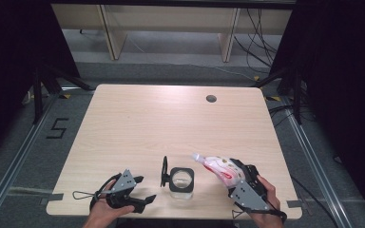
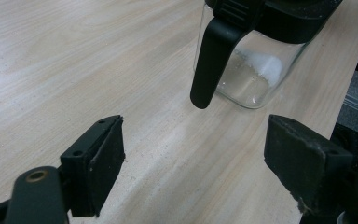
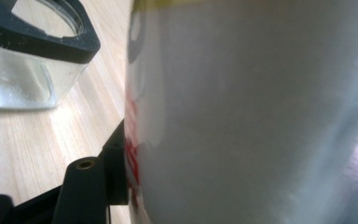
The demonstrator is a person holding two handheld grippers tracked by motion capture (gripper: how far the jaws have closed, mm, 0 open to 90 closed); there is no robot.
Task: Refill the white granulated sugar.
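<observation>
1. Pouch [image 1: 221, 169]: white with red print, spouted. It is clamped in the right gripper [image 1: 240, 183], off the table, tilted with the spout up and left, toward the jar. It sits just right of the jar and apart from it. In the right gripper view the pouch body [image 3: 261, 116] is pressed against the one visible jaw; the far jaw is hidden behind it.
2. Table [image 1: 138, 118]: light wood, with a round cable hole [image 1: 211, 99] far behind the jar, toward the back right.
3. Jar [image 1: 181, 183]: square clear glass with a black collar, mouth open, standing upright at the front edge of the table, between the two grippers. A little white granular stuff [image 2: 265, 65] lies at the bottom.
4. Lid [image 1: 164, 171]: black, hinged, flipped up on the jar's left side. The left gripper view shows its black latch tab [image 2: 212, 60] hanging down the glass.
5. Right gripper: right of the jar, in the person's right hand [image 1: 266, 199], jaws pinching the pouch.
6. Left gripper [image 1: 140, 190]: left of the jar, near the front edge, held in the left hand [image 1: 105, 211]. Jaws are spread wide with nothing between them, pointing at the jar without touching it.
</observation>
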